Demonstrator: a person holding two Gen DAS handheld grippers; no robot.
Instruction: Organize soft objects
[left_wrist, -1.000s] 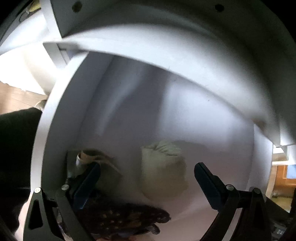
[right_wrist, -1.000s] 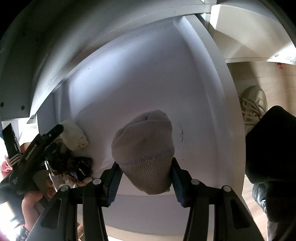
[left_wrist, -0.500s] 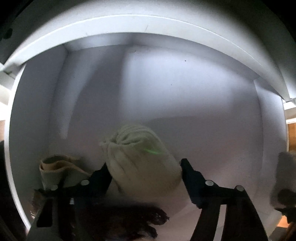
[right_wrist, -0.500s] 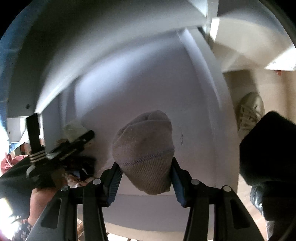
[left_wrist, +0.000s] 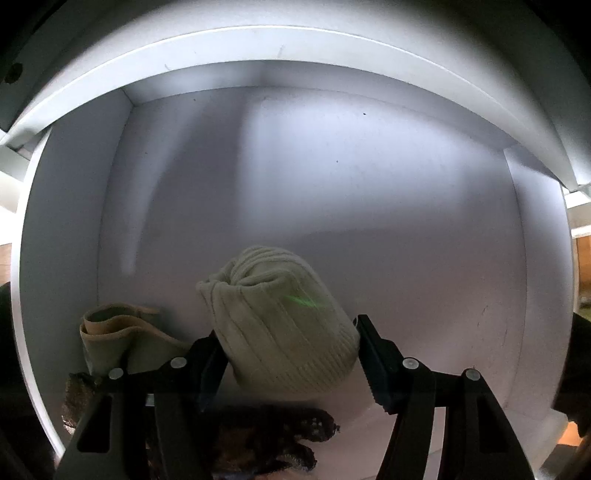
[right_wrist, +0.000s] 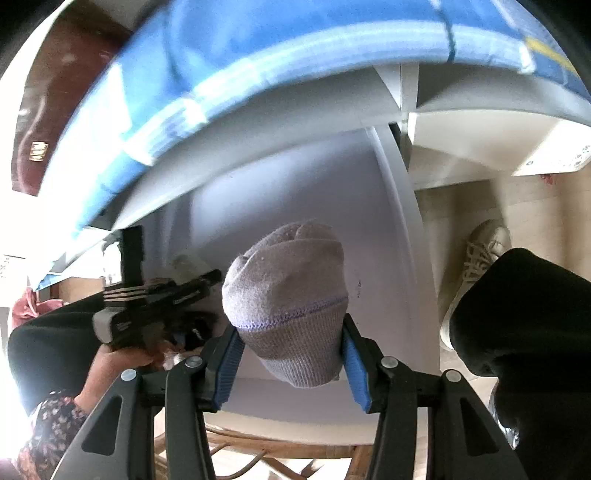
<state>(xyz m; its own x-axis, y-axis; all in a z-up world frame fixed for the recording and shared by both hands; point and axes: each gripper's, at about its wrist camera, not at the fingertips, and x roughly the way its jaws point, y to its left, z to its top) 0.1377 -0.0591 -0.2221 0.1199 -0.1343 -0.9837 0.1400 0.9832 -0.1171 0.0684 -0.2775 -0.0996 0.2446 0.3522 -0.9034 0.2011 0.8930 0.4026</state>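
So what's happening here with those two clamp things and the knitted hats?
A person is tidying soft things into a white cubby. The left tongs straddle a cream beanie inside it, beside a tan cloth and a dark glove. The right tongs grip a grey beanie in front of the cubby.

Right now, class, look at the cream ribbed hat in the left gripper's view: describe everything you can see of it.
The cream ribbed hat is a soft knit beanie, pale off-white, with fine ribs running along it and gathering into a puckered crown that points away from the camera. A faint green streak of light crosses its side. It lies tilted inside the white cubby, between the fingers of the left gripper, both touching its sides. A tan folded cloth sits left of it, apart; a dark patterned fabric lies in front.
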